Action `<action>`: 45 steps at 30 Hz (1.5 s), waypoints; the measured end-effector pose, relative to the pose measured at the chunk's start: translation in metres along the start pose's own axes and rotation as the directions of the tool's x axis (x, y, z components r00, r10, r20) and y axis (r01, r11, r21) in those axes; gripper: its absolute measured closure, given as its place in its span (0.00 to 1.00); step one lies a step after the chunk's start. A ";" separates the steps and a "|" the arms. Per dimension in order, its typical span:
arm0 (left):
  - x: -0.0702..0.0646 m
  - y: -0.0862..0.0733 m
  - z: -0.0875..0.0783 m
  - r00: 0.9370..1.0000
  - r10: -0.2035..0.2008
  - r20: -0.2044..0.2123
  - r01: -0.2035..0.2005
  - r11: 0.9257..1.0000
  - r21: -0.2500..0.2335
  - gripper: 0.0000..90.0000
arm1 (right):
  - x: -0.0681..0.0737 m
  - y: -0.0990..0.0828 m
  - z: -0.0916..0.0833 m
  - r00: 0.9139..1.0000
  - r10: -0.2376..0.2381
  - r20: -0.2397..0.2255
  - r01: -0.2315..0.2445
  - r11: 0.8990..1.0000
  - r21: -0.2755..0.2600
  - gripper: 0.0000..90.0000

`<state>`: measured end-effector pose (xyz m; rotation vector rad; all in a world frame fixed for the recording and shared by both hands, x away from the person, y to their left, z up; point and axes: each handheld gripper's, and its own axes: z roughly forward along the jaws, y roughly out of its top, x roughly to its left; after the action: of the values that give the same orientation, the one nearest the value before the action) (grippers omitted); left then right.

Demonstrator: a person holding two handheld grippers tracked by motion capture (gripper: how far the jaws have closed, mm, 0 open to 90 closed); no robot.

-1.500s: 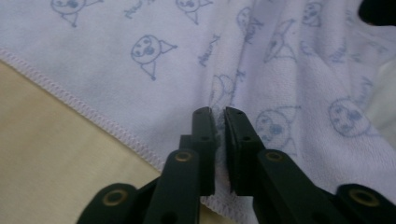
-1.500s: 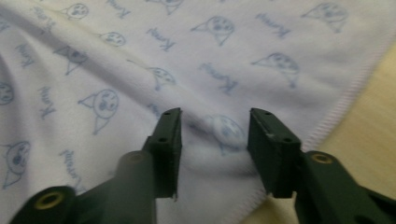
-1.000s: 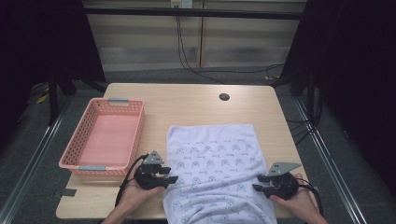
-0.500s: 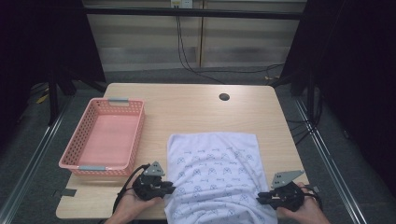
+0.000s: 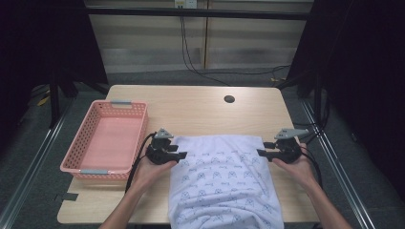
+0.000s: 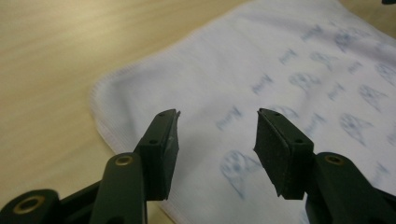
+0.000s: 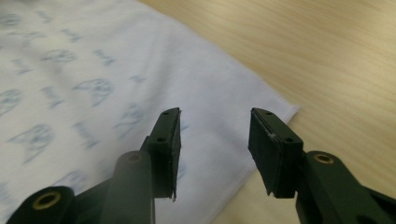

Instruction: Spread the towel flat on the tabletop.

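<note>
A white cloth (image 5: 224, 183) printed with small blue-grey figures is spread flat on the wooden tabletop (image 5: 200, 109), with its near part hanging over the edge nearest the person. Its far edge runs straight across the middle of the tabletop.

The left hand-held gripper (image 5: 177, 155) is held at the cloth's far left corner, and the right hand-held gripper (image 5: 262, 152) at its far right corner, each pointing inward toward the other.

In the left gripper view, the left hand-held gripper (image 6: 217, 133) is seen with its jaws standing apart over the cloth (image 6: 289, 70); the hemmed corner lies just beside and below the left jaw, and nothing is clamped between the pads. The jaws have just been opening.

In the right gripper view, the right hand-held gripper (image 7: 214, 140) is likewise seen with its jaws parted above the cloth (image 7: 93, 79), whose corner lies flat on the wood just beside the right jaw. Nothing is pinched between the pads, and these jaws too have just been opening.

A pink plastic basket (image 5: 76, 164) is set on the left part of the tabletop, near the left hand (image 5: 152, 172) and apart from the cloth. A round dark hole (image 5: 229, 99) is seen in the far part of the tabletop.
</note>
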<state>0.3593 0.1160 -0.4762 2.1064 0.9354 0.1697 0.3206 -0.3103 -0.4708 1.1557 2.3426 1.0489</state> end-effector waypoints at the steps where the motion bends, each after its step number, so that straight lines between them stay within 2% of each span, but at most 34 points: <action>1: 0.005 0.003 0.004 1.000 -0.004 -0.001 0.004 1.000 0.005 0.54 | -0.007 0.003 0.008 1.000 0.008 0.012 -0.008 1.000 0.006 0.58; 3: 0.011 0.007 0.010 0.999 -0.032 -0.004 0.032 0.999 0.007 0.53 | -0.020 0.007 0.021 0.999 0.032 0.025 -0.033 0.999 0.024 0.57; 6: 0.013 0.010 0.014 1.000 -0.020 -0.009 0.020 1.000 0.006 0.51 | -0.035 0.012 0.037 0.997 0.070 0.036 -0.070 0.997 0.024 0.55; 7: 0.014 0.009 0.015 0.999 -0.032 -0.007 0.032 0.999 -0.004 0.51 | -0.038 0.013 0.042 0.997 0.073 0.030 -0.074 0.997 0.024 0.55; 11: 0.023 0.007 0.015 0.999 -0.048 -0.025 0.049 0.999 0.013 0.46 | -0.041 0.014 0.055 0.996 0.086 0.034 -0.087 0.996 0.031 0.53; 16: 0.031 0.007 0.009 0.996 -0.076 -0.042 0.076 0.997 0.002 0.43 | -0.037 0.011 0.062 0.997 0.057 0.058 -0.059 0.997 0.039 0.54; 17: 0.032 0.006 0.009 0.996 -0.081 -0.045 0.081 0.997 -0.005 0.42 | -0.035 0.010 0.062 0.997 0.037 0.062 -0.040 0.999 0.037 0.59; 18: 0.033 0.005 0.007 0.995 -0.081 -0.051 0.081 0.997 0.003 0.42 | -0.033 0.010 0.062 0.998 0.039 0.047 -0.041 0.999 0.036 0.70; 19: 0.033 0.004 0.006 0.995 -0.087 -0.055 0.087 0.996 -0.004 0.42 | -0.032 0.010 0.061 0.999 0.031 0.024 -0.032 0.999 0.035 0.76; 22: 0.035 0.005 0.003 0.994 -0.084 -0.067 0.084 0.996 -0.006 0.41 | -0.027 0.010 0.060 0.999 0.033 -0.001 -0.033 0.999 0.044 0.92; 24: 0.035 0.004 0.004 0.993 -0.090 -0.073 0.090 0.996 -0.004 0.40 | -0.027 0.010 0.060 0.999 0.035 -0.003 -0.035 0.998 0.048 0.94; 27: 0.037 0.003 0.014 0.993 -0.081 -0.089 0.084 0.996 0.034 0.40 | -0.031 0.008 0.057 0.998 0.063 -0.016 -0.062 0.997 0.053 0.95; 29: 0.038 0.001 0.018 0.994 -0.058 -0.094 0.059 0.998 0.014 0.40 | -0.035 0.007 0.053 0.997 0.078 -0.014 -0.077 0.996 0.045 0.95; 30: 0.038 0.001 0.018 0.994 -0.058 -0.094 0.059 0.998 0.014 0.41 | -0.035 0.007 0.053 0.997 0.078 -0.014 -0.077 0.996 0.045 0.95; 31: 0.038 0.001 0.019 0.992 -0.059 -0.113 0.061 0.998 0.016 0.42 | -0.038 0.005 0.049 0.995 0.095 -0.013 -0.094 0.995 0.038 0.96; 32: 0.038 0.002 0.021 0.992 -0.060 -0.110 0.062 0.998 0.016 0.42 | -0.039 0.005 0.048 0.995 0.095 -0.010 -0.094 0.995 0.027 0.95; 33: 0.037 0.002 0.024 0.990 -0.058 -0.126 0.060 0.998 0.009 0.44 | -0.040 0.004 0.046 0.994 0.106 -0.018 -0.106 0.994 0.029 0.95; 35: 0.039 0.001 0.028 0.992 -0.054 -0.114 0.057 0.998 0.024 0.46 | -0.041 0.004 0.043 0.994 0.108 -0.019 -0.108 0.994 0.021 0.95; 37: 0.038 0.001 0.030 0.992 -0.054 -0.114 0.056 0.998 0.014 0.49 | -0.040 0.006 0.040 0.994 0.107 -0.020 -0.107 0.994 0.007 0.95; 39: 0.037 0.003 0.031 0.996 -0.038 -0.086 0.041 0.999 0.029 0.63 | -0.041 0.007 0.038 0.993 0.111 -0.024 -0.112 0.994 -0.004 0.95; 40: 0.037 0.004 0.033 0.998 -0.010 -0.066 0.012 0.999 0.036 0.80 | -0.042 0.007 0.037 0.993 0.115 -0.026 -0.116 0.993 -0.012 0.95; 41: 0.036 0.005 0.035 0.997 -0.001 -0.073 0.003 0.999 0.035 0.92 | -0.043 0.008 0.037 0.993 0.117 -0.030 -0.118 0.993 -0.020 0.95; 42: 0.037 0.006 0.036 0.998 -0.037 -0.051 0.039 0.999 0.028 0.95 | -0.043 0.009 0.035 0.992 0.126 -0.033 -0.126 0.992 -0.022 0.95; 43: 0.039 0.007 0.038 0.998 -0.064 -0.010 0.064 0.998 0.012 0.96 | -0.045 0.010 0.034 0.991 0.128 -0.036 -0.129 0.991 -0.032 0.95; 44: 0.039 0.009 0.036 0.997 -0.077 -0.005 0.077 0.997 -0.014 0.96 | -0.046 0.011 0.032 0.991 0.127 -0.041 -0.129 0.991 -0.042 0.95; 45: 0.039 0.011 0.034 0.995 -0.101 0.022 0.102 0.994 -0.047 0.96 | -0.047 0.013 0.030 0.991 0.129 -0.042 -0.131 0.990 -0.051 0.95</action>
<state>0.4076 0.1171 -0.4982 2.0082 1.0145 0.1178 0.3734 -0.3278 -0.4827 1.2941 2.2794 1.1808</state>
